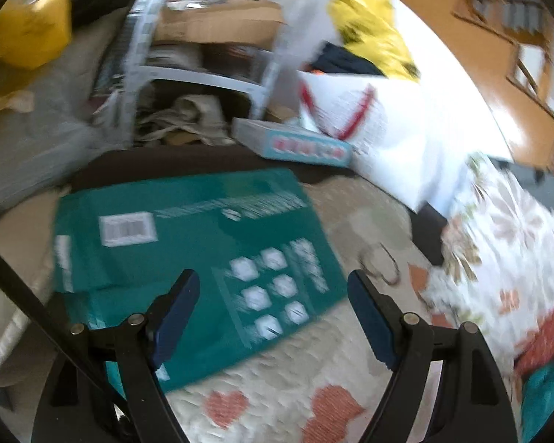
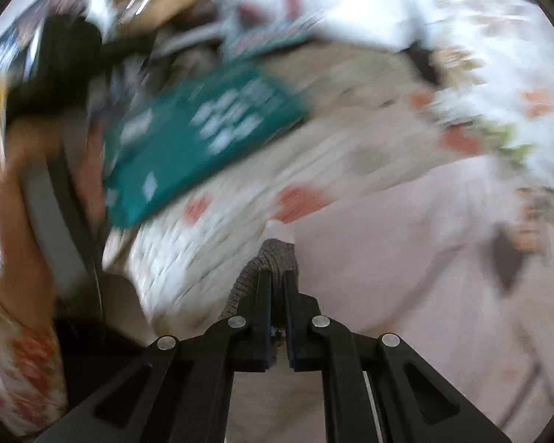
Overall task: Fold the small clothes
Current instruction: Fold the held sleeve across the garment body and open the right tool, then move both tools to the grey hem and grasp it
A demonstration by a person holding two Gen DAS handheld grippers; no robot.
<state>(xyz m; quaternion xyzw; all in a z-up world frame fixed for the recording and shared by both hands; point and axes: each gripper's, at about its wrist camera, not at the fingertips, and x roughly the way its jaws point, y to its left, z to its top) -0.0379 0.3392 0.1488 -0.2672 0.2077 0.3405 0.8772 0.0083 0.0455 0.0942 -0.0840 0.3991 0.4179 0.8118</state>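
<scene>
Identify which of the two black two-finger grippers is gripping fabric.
The right gripper: its jaws are shut on a brown-grey knitted cloth. The left gripper is wide open, holding nothing, above the teal cardboard box.

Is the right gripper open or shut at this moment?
Shut. The right gripper has its fingers nearly together, pinching a grey-brown knitted cloth that bunches out beyond the tips.

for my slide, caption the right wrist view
Right tongs shut on a brown knit garment above the heart-print blanket.
</scene>
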